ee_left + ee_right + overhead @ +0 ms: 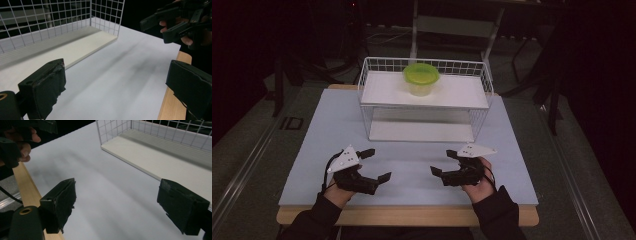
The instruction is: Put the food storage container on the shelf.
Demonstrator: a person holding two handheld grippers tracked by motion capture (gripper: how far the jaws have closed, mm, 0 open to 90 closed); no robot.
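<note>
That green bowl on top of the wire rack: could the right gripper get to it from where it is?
Probably yes. The green bowl sits uncovered on the wire rack, and the right gripper, jaws open and empty, has bare table ahead of it.

Left hand-held gripper (377, 163) and right hand-held gripper (444, 162) gape (nothing held).

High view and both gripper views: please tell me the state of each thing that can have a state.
Left gripper: open, holding nothing, above the table near the front edge.
Right gripper: open, holding nothing, above the table.
Green container: upright on the rack's upper shelf, lid on.
Wire rack: upright on the table, lower shelf bare.
Table: covered with a pale sheet.
</note>
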